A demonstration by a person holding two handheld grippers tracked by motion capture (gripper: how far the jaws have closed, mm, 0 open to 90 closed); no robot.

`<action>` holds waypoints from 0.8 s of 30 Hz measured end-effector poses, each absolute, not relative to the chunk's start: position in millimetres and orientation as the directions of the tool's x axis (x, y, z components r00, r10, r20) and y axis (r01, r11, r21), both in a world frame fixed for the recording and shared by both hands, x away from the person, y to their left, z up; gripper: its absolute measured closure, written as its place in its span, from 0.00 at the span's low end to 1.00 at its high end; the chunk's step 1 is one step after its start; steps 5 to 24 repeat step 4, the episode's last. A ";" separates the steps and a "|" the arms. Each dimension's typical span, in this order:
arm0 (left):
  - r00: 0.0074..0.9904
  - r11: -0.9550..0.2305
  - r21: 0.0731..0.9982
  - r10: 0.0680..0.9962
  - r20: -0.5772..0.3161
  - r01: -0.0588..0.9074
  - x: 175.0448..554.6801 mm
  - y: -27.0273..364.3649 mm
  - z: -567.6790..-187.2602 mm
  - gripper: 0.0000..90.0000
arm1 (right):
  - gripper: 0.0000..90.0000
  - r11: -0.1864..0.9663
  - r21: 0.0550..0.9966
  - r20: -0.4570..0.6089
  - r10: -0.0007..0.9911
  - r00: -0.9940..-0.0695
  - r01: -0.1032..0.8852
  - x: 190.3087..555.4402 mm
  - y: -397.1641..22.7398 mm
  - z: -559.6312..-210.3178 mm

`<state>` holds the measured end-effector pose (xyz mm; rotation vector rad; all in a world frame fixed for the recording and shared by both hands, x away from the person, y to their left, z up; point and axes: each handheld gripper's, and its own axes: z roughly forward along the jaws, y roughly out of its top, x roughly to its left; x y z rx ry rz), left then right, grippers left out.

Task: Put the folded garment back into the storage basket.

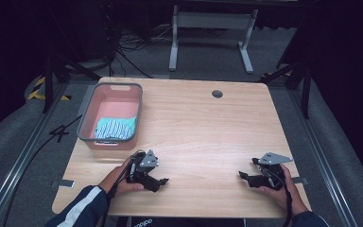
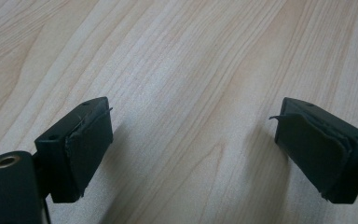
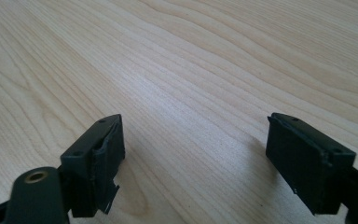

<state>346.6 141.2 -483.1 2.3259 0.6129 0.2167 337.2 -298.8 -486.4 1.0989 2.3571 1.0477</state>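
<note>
Both the left gripper and right gripper rest on the pale wooden counter, jaws released and empty; the folded teal striped cloth already lies in the pink plastic basket, so the work looks finished.

A cloth lies in the bin on the table's left.

It looks like a lab or recording studio. Black curtains surround a wooden table; cables trail across grey carpet.
</note>
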 end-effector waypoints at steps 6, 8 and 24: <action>0.874 -0.635 0.681 0.485 -0.017 0.365 346.9 141.0 -483.2 0.12 | 0.22 0.430 0.740 0.006 0.764 -0.645 0.516 337.2 -298.9 -486.4; 0.874 -0.635 0.681 0.485 -0.017 0.365 346.9 141.0 -483.2 0.12 | 0.22 0.430 0.740 0.006 0.764 -0.645 0.516 337.2 -298.9 -486.4; 0.874 -0.635 0.681 0.485 -0.017 0.365 346.9 141.0 -483.2 0.12 | 0.22 0.430 0.740 0.006 0.764 -0.645 0.516 337.2 -298.9 -486.4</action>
